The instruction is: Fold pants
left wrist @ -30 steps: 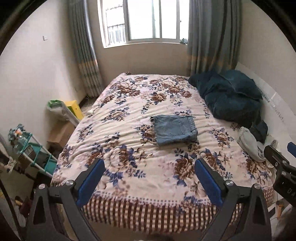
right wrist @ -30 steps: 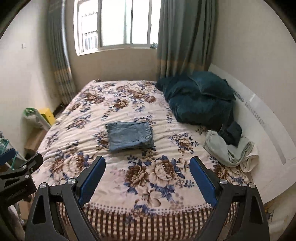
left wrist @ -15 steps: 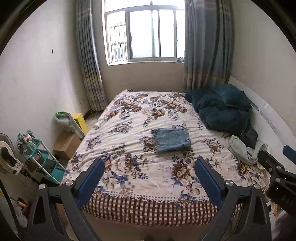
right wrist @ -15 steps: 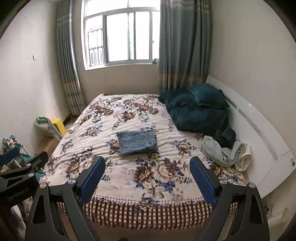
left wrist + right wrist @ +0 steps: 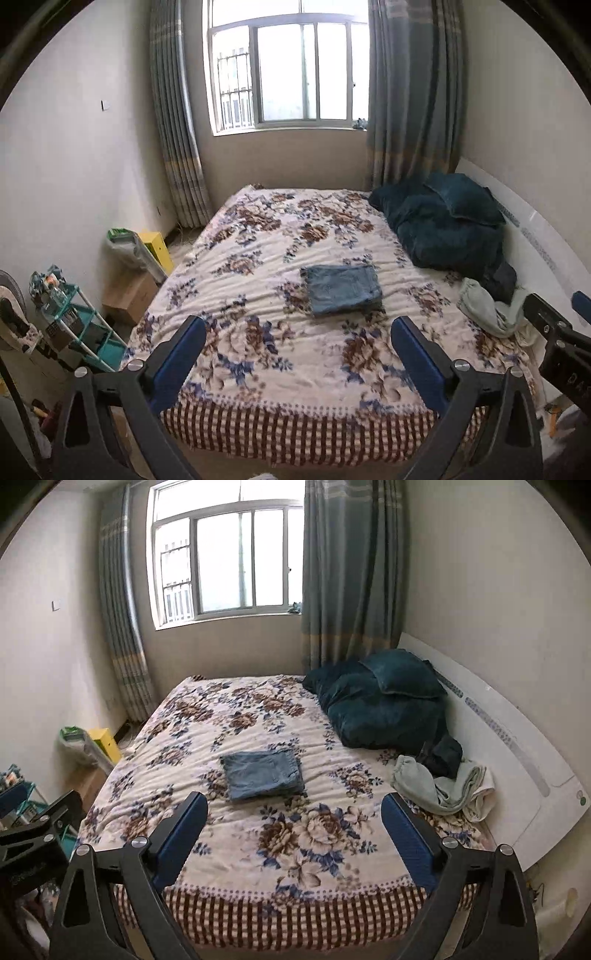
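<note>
The blue denim pants (image 5: 341, 288) lie folded into a compact rectangle on the middle of the floral bed cover (image 5: 258, 258); they also show in the right wrist view (image 5: 262, 773). My left gripper (image 5: 297, 328) is open and empty, held off the foot of the bed, well back from the pants. My right gripper (image 5: 293, 805) is open and empty too, beside it. The right gripper's side shows at the right edge of the left wrist view (image 5: 557, 339); the left gripper's side shows at the left edge of the right wrist view (image 5: 40, 830).
A dark teal duvet and pillow (image 5: 447, 221) lie at the bed's right head end, with pale green and dark clothes (image 5: 487, 306) beside them. A white headboard (image 5: 517, 746) runs along the right. A teal rack (image 5: 77, 325), cardboard box (image 5: 127, 295) and yellow bin (image 5: 157, 245) stand left of the bed.
Both grippers have pulled back and up from the bed, so the folded pants look smaller and more of the room and window shows. The pants have not moved.
</note>
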Motion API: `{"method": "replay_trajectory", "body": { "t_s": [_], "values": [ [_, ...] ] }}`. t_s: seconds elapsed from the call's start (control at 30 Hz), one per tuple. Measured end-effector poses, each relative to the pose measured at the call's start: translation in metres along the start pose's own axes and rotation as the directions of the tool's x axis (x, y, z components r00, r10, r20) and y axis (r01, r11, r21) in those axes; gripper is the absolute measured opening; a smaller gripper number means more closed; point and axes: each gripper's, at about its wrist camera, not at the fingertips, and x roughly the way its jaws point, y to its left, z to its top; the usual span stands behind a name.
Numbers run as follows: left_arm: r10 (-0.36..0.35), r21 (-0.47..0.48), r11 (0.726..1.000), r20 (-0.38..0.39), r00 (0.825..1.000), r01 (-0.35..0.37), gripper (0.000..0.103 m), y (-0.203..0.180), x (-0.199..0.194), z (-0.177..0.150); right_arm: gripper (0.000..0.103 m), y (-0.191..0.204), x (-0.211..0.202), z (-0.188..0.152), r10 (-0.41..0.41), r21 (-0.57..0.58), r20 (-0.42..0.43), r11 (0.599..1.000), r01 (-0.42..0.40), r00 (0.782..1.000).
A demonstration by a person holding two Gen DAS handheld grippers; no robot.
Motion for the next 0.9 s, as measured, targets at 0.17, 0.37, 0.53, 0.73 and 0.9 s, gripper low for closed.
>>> {"method": "replay_trajectory", "body": {
  "t_s": [0.17,0.37,0.53,0.73,0.9],
  "values": [
    [0.022,0.006,1.000,-0.018,1.000,-0.022,0.102,-0.010,0.037,0.010,0.097,-0.003,0.049,0.016,-0.018,-0.003,0.000,1.000,0.018,1.000],
    [0.046,0.014,0.999,-0.040,0.998,-0.046,0.102,-0.019,0.076,0.020,0.097,-0.005,0.100,0.028,-0.052,-0.012,-0.013,0.999,0.052,0.999],
    [0.056,0.005,0.998,-0.048,0.997,-0.056,0.102,-0.023,0.098,0.022,0.098,-0.003,0.132,0.034,-0.077,-0.017,-0.018,0.997,0.077,0.997],
    [0.040,-0.001,0.999,-0.064,0.997,-0.040,0.102,-0.028,0.119,0.022,0.098,0.004,0.161,0.033,-0.074,-0.041,-0.037,0.996,0.073,0.997],
    [0.048,0.023,0.999,-0.085,0.995,-0.047,0.102,-0.031,0.130,0.019,0.098,0.007,0.178,0.025,-0.059,-0.040,-0.069,0.998,0.057,0.996]
  ]
}}
